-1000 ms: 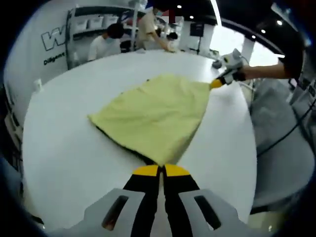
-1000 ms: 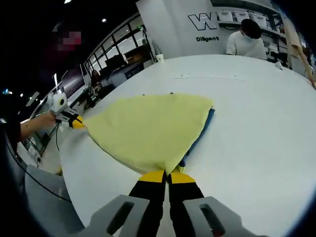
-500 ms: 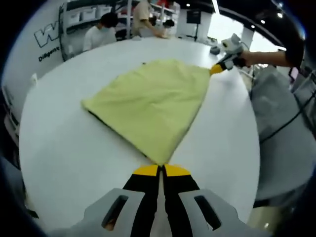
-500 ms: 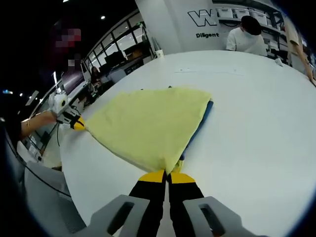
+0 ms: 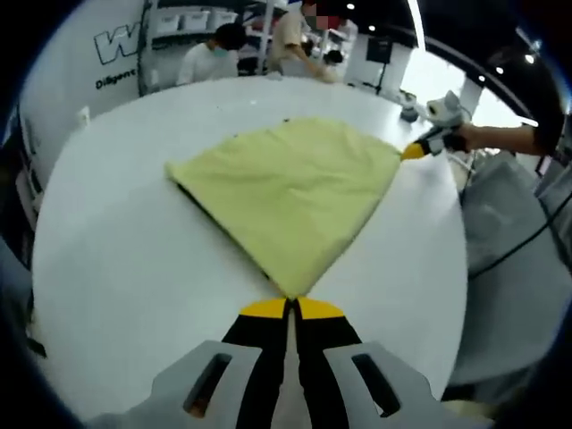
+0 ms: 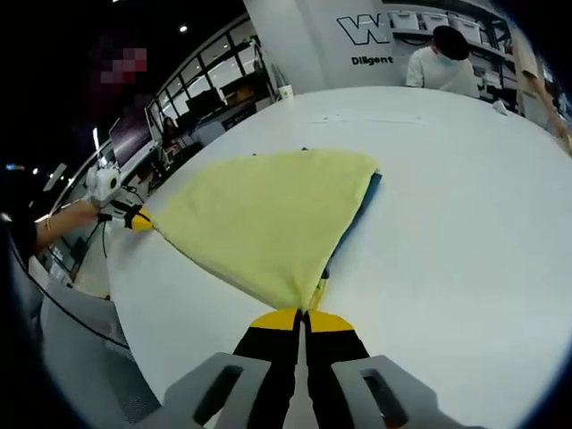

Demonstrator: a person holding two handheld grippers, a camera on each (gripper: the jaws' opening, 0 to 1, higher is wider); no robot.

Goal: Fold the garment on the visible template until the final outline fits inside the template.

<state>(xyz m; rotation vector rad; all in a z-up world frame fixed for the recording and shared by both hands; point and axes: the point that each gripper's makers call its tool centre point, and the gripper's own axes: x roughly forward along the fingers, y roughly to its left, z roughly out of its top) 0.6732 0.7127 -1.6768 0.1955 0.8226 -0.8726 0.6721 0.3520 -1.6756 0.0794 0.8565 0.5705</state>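
The yellow garment (image 5: 290, 188) stays stretched flat over the white table (image 5: 116, 268), much as half a second ago. The left gripper (image 5: 291, 308) pinches the near corner, jaws closed. The right gripper (image 6: 304, 320) clamps the opposite corner, cloth fanning away.

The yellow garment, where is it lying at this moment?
The yellow garment lies spread on the white table, stretched between the left tool and the right tool, each pinching one corner.

L hand-held gripper (image 5: 292, 306) jaws closed, pinching w/ yellow tips. R hand-held gripper (image 6: 304, 315) same: jaws pressed together. Both held far apart, arms stretched out.
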